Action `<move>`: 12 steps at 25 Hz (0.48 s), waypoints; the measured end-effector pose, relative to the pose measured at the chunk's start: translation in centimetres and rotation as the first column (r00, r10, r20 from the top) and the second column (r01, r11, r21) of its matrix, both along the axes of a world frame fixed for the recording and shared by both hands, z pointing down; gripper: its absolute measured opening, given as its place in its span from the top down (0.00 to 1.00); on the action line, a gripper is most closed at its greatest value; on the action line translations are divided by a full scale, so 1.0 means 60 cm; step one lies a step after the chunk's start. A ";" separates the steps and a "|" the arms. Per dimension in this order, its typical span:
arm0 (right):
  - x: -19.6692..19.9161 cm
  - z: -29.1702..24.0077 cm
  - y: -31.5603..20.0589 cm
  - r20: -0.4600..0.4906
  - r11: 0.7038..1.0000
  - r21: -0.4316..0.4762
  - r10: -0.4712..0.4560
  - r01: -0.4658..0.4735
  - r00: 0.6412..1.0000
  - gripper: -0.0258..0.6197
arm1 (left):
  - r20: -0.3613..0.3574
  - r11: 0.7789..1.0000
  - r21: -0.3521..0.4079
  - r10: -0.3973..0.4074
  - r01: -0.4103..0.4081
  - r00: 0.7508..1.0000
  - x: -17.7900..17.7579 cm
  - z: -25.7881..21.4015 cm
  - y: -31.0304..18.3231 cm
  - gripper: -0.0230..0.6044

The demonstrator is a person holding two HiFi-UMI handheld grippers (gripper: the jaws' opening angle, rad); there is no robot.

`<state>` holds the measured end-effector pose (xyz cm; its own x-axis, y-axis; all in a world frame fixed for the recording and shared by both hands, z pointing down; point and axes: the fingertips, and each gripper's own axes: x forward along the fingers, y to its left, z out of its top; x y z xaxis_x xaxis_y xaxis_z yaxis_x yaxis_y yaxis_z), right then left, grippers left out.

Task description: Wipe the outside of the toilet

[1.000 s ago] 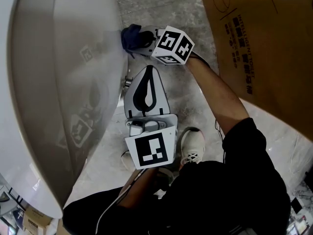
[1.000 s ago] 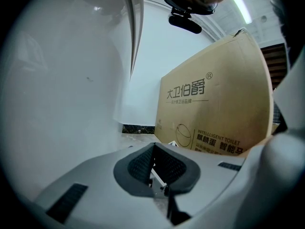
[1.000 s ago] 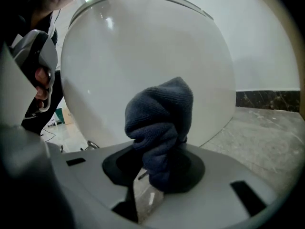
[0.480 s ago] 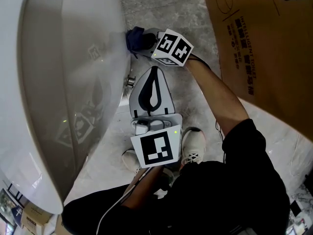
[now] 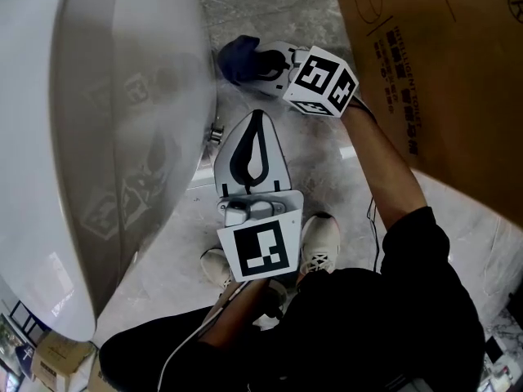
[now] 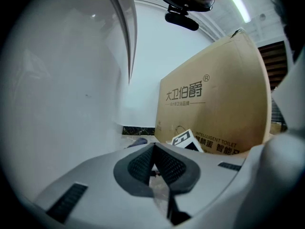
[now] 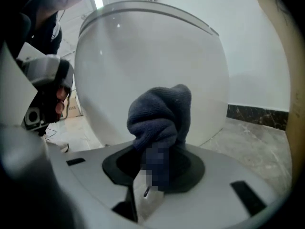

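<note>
The white toilet (image 5: 122, 137) fills the left of the head view, its glossy side facing both grippers. My right gripper (image 5: 260, 62) is shut on a dark blue cloth (image 5: 238, 58) held just off the toilet's side, low near the floor. In the right gripper view the cloth (image 7: 162, 113) bunches up out of the right gripper (image 7: 155, 163), with the toilet bowl (image 7: 147, 66) close behind. My left gripper (image 5: 252, 122) hovers over the floor beside the toilet, shut with nothing in it. In the left gripper view the left gripper (image 6: 153, 157) points past the toilet wall (image 6: 62, 104).
A big cardboard box (image 5: 441, 72) stands close on the right, leaving a narrow strip of marble floor (image 5: 286, 6) between it and the toilet. A small metal fitting (image 5: 215, 131) sits at the toilet's base. The person's white shoes (image 5: 320, 243) are just below the left gripper.
My right gripper has drawn the cloth to the right, off the toilet's side where it was pressed. The left gripper has stayed about where it was.
</note>
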<state>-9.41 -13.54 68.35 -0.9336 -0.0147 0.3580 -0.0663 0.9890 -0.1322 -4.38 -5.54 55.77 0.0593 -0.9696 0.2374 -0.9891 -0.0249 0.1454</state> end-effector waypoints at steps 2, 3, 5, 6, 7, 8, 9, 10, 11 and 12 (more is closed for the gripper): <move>0.006 -0.045 0.007 0.039 1.000 0.017 -0.013 0.013 0.999 0.78 | -0.003 1.000 -0.004 0.010 -0.010 1.000 0.005 0.003 0.006 0.94; 0.007 -0.070 0.013 0.055 0.999 0.029 -0.025 0.024 0.998 0.78 | -0.005 1.000 -0.006 0.014 -0.014 1.000 0.007 0.003 0.009 0.95; 0.008 -0.120 0.025 0.087 0.997 0.060 -0.050 0.045 0.995 0.78 | -0.014 1.000 -0.011 0.018 -0.018 1.000 0.010 0.003 0.014 0.95; 0.007 -0.145 0.031 0.106 0.996 0.075 -0.061 0.053 0.993 0.78 | -0.021 1.000 -0.013 0.018 -0.018 1.000 0.009 0.002 0.017 0.95; 0.004 -0.169 0.036 0.123 0.994 0.087 -0.069 0.059 0.990 0.78 | -0.026 1.000 -0.011 0.018 -0.018 1.000 0.008 -0.001 0.019 0.94; 0.003 -0.189 0.041 0.137 0.993 0.098 -0.077 0.064 0.987 0.78 | -0.024 1.000 -0.007 0.018 -0.018 1.000 0.008 -0.004 0.021 0.94; 0.002 -0.207 0.047 0.147 0.992 0.109 -0.086 0.071 0.985 0.78 | -0.018 1.000 -0.001 0.019 -0.019 1.000 0.007 -0.006 0.022 0.95; 0.003 -0.222 0.052 0.154 0.990 0.119 -0.096 0.078 0.983 0.78 | -0.010 1.000 0.002 0.020 -0.020 1.000 0.008 -0.007 0.023 0.95; 0.004 -0.235 0.056 0.163 0.988 0.126 -0.106 0.086 0.981 0.78 | -0.005 1.000 0.002 0.020 -0.020 1.000 0.008 -0.007 0.023 0.95; 0.006 -0.247 0.059 0.174 0.987 0.130 -0.113 0.091 0.978 0.78 | -0.001 1.000 0.002 0.019 -0.019 1.000 0.007 -0.005 0.023 0.94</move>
<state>-9.06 -9.99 53.55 -0.9814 0.0512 0.1851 0.0498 0.9987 -0.0122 -3.94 -4.15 55.44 0.0781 -0.9688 0.2353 -0.9883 -0.0442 0.1460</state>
